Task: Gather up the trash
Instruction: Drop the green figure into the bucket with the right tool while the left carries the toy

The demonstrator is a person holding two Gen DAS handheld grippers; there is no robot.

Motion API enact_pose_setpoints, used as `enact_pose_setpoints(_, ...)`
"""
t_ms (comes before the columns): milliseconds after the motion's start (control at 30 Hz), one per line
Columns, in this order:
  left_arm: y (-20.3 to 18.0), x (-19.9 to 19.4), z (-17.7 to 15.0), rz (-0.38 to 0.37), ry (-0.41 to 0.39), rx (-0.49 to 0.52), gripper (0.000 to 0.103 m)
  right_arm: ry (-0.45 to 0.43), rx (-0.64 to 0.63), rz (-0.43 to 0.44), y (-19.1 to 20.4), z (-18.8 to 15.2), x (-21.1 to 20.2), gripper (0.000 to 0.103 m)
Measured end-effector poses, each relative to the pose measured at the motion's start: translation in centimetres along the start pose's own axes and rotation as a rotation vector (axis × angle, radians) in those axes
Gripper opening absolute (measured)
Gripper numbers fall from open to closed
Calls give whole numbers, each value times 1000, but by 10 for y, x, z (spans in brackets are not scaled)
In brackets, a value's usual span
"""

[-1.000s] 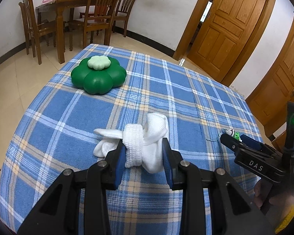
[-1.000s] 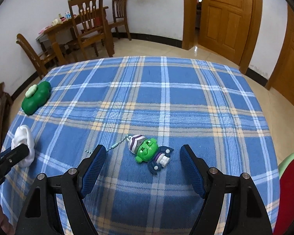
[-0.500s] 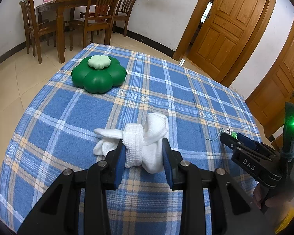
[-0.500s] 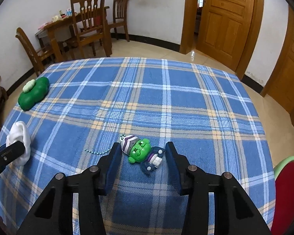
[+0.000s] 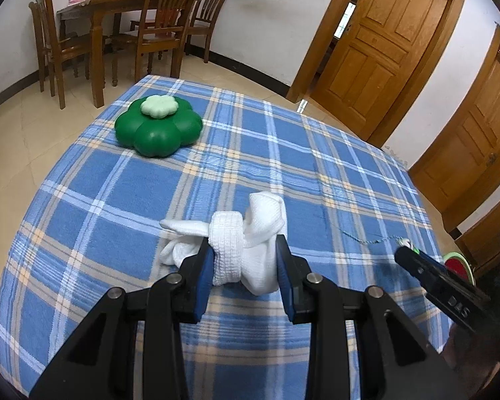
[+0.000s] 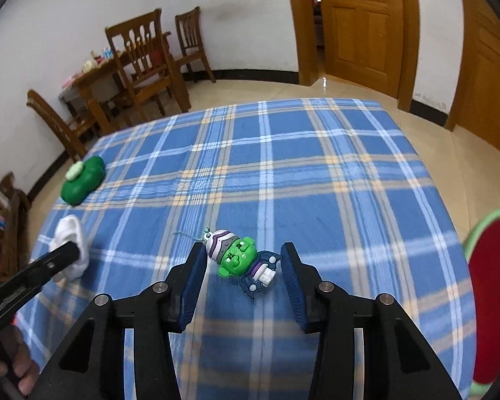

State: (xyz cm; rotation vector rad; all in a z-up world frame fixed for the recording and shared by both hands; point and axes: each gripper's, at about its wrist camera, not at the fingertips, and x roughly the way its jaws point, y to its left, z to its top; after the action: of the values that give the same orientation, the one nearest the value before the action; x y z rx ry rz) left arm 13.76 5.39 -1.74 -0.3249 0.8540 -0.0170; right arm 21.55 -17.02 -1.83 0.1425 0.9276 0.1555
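With the sock point(image 5: 246, 250) clamped in the left gripper point(image 5: 245, 275) low over the cloth point(image 5: 283, 153), the toy point(image 6: 240, 260), pinched and lifted in the right gripper point(image 6: 243, 276), is best kept squeezed evenly so its chain is not snagged.

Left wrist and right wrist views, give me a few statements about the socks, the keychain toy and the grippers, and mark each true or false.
1. The left gripper is clamped on the white socks. True.
2. The keychain toy lies between the right gripper's pads. True.
3. The green flower box is red. False: it is green with a pale lid.
4. The tablecloth is plain white. False: blue plaid.
5. The toy has a green face. True.
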Motion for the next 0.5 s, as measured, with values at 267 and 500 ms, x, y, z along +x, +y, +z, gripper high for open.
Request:
enact_pose_setpoints(267, -25, -13, -6, -58, 9, 39, 34, -34, 111, 19, -27, -29, -48, 47)
enact_pose_setpoints(500, -54, -25, -17, -101, 27, 77, 34, -101, 217, -10, -64, -50, -89, 47)
